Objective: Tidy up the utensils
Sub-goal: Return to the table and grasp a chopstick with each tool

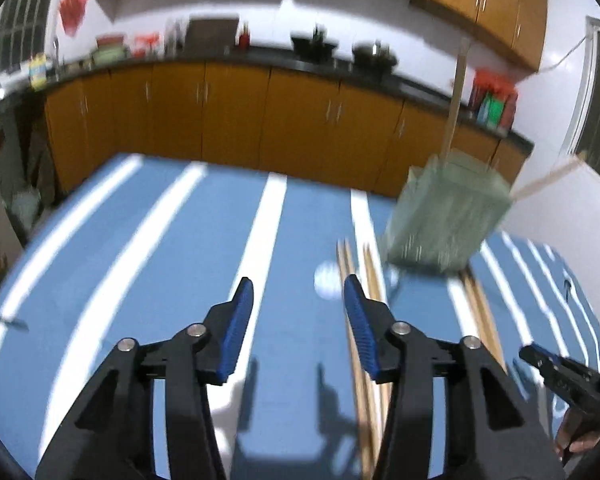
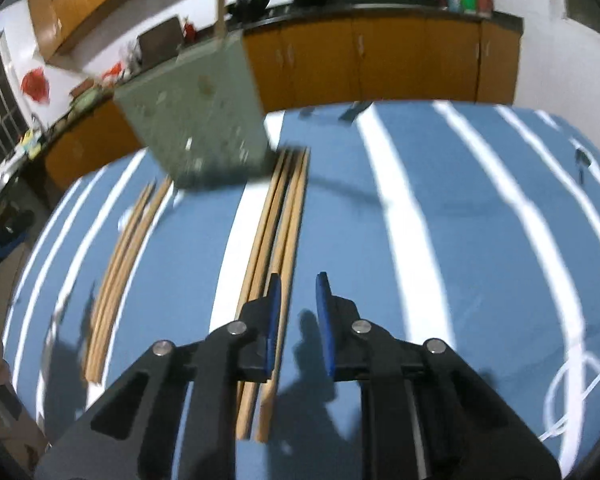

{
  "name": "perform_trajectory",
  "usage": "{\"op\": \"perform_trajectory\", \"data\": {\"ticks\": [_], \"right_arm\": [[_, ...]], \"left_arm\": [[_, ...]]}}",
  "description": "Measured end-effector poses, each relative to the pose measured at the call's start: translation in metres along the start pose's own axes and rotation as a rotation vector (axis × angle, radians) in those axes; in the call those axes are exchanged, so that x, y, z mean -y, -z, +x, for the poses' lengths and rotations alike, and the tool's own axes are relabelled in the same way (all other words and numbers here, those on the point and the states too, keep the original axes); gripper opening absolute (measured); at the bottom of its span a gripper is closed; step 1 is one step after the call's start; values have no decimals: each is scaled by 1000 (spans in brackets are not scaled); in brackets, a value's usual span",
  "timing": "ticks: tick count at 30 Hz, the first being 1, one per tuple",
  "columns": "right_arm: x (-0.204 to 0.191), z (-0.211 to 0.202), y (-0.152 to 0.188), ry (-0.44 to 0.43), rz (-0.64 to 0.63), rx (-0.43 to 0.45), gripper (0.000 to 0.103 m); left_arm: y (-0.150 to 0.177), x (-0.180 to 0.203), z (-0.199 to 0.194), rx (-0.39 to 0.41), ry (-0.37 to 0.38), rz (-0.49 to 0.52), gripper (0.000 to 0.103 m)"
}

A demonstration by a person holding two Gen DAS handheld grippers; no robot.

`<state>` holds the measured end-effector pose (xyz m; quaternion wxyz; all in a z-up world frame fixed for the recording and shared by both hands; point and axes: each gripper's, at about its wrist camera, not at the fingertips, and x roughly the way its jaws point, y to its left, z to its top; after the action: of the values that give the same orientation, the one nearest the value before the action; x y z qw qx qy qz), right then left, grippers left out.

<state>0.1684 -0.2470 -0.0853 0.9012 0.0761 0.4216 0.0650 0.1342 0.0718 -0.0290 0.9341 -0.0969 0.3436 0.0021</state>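
Observation:
A pale green perforated utensil holder (image 1: 444, 216) stands on the blue striped tablecloth, with chopsticks sticking up out of it (image 1: 458, 96). It also shows in the right wrist view (image 2: 198, 120). Two bundles of wooden chopsticks lie flat on the cloth: one bundle (image 2: 278, 232) under my right gripper's left finger, another (image 2: 122, 260) further left. In the left wrist view one bundle (image 1: 366, 360) runs under the right finger, another (image 1: 484, 316) lies further right. My left gripper (image 1: 299, 298) is open and empty. My right gripper (image 2: 299, 292) is open and empty above the cloth.
The table (image 1: 180, 264) carries a blue cloth with white stripes. Orange kitchen cabinets (image 1: 236, 112) with a dark counter run behind it. The right gripper shows at the left wrist view's right edge (image 1: 560, 372). A small dark object (image 2: 580, 160) lies at the far right of the cloth.

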Motion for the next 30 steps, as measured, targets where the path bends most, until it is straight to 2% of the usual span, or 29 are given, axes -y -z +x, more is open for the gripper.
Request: {"op": "perform_trajectory", "data": {"ticks": [4, 8, 12, 21, 25, 30], "right_arm": [[-10, 9, 9, 3, -11, -39, 17], [-13, 14, 11, 7, -21, -54, 17], [-13, 14, 10, 56, -60, -46, 9], [4, 12, 8, 95, 5, -29, 8], [3, 13, 8, 96, 3, -26, 8], [3, 13, 9, 96, 1, -26, 8]], "left_arm": [[24, 0, 12, -80, 17, -6, 41], [37, 1, 15, -112, 38, -12, 40], [41, 6, 19, -134, 74, -7, 35], [52, 28, 27, -185, 149, 54, 23], [54, 35, 31, -201, 147, 82, 19], [58, 40, 36, -219, 108, 119, 18]]}}
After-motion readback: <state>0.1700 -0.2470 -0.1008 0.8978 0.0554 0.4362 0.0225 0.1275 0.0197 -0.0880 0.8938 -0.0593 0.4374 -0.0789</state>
